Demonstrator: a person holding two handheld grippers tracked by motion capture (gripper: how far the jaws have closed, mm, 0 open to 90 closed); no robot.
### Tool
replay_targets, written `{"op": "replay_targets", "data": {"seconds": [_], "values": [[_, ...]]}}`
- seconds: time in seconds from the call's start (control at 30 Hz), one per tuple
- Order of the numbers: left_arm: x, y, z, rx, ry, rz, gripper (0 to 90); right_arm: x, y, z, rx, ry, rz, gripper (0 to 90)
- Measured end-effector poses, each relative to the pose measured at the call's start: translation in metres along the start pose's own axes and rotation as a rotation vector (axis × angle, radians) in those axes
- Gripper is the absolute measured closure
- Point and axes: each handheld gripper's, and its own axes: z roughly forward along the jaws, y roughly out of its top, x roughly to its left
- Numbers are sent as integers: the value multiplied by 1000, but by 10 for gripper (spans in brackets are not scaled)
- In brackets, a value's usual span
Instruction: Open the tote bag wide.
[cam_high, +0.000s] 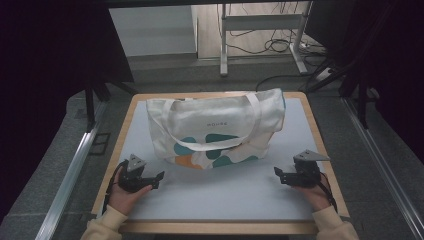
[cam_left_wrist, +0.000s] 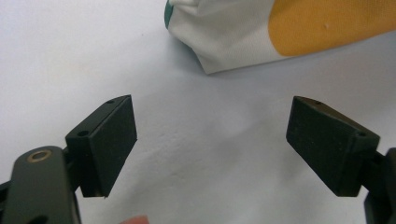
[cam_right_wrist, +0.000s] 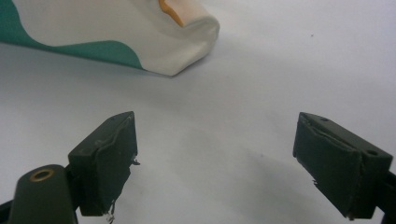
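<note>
I count one tote bag (cam_high: 216, 129) lying on the bench (cam_high: 210, 197), toward its far half. I have two grippers low on the near side: left gripper (cam_high: 159, 177) and right gripper (cam_high: 277, 173), both released, jaws wide with nothing between, each near a bag corner.

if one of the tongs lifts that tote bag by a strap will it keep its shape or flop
Probably flop: the tote bag is soft cloth, with rumpled corners and a strap draped loosely over its front. It looks light and flat, so likely near empty. Pushed, it would probably bunch or slide on the smooth table, not roll.
</note>
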Motion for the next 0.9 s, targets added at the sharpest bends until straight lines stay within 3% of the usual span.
{"op": "replay_targets", "data": {"seconds": [0.17, 0.3, 0.53, 0.9], "values": [[1, -2, -4, -2, -1, -16, 183, 3, 3, -1, -11, -2, -14, 138], [1, -2, -4, 0, -19, -31, 190, 1, 4, -3, -4, 4, 13, 154], [1, -3, -3, 9, -33, -20, 189, -4, 3, -4, -18, -18, 25, 164], [1, -2, -6, -17, -52, -22, 186, -4, 3, -7, -35, -6, 16, 202]]}}
